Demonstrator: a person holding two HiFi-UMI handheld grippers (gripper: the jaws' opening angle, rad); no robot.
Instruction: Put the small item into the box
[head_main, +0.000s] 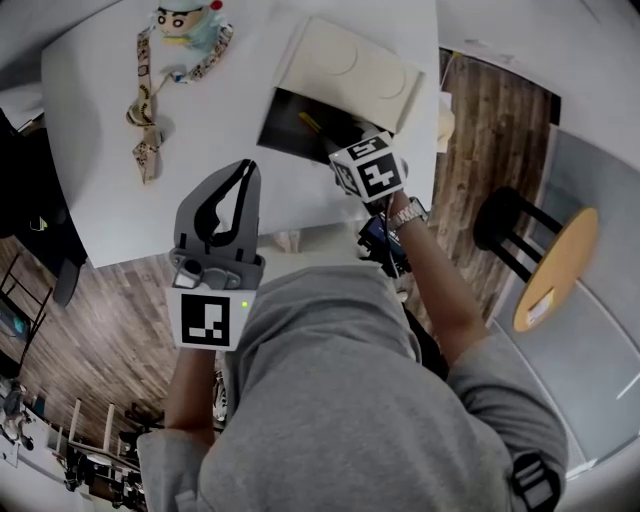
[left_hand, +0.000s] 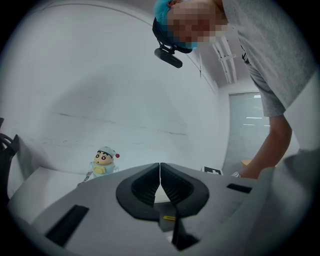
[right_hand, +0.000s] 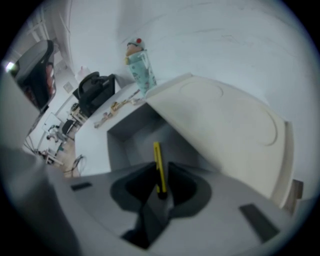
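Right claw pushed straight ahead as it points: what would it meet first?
Likely the inside of the open box, with the gripped yellow stick touching first; depth is unclear.

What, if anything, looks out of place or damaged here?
Nothing stands out. The box sits open, the figure stands upright, and the right hand-held gripper holds a yellow stick at the box's opening.

Even, bright light is washing over the white table (head_main: 100, 150), while the open box (head_main: 288, 122) is lying dark inside. Both gripper views are bending at the edges into black corners, and the right gripper view is looking soft and smeared
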